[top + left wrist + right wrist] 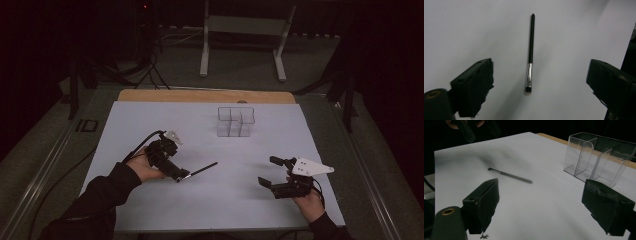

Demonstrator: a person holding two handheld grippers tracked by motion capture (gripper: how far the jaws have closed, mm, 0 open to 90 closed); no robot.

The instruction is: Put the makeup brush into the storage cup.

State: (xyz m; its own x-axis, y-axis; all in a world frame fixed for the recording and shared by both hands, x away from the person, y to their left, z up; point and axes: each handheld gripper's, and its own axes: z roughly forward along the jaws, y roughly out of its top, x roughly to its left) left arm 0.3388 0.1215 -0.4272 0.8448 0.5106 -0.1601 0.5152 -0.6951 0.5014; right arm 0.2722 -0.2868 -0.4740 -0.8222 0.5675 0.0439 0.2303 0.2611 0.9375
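No writing, label, brand mark or number can be read on anything here; the light is too dim and the surfaces look plain.

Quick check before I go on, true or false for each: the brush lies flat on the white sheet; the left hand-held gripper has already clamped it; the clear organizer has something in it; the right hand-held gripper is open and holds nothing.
1. The makeup brush lies flat on the white sheet. True.
2. The left hand-held gripper has clamped the brush. False: its jaws stand apart on either side of the brush, not touching it.
3. The clear organizer holds something. False: its compartments look empty.
4. The right hand-held gripper is open and holds nothing. True.
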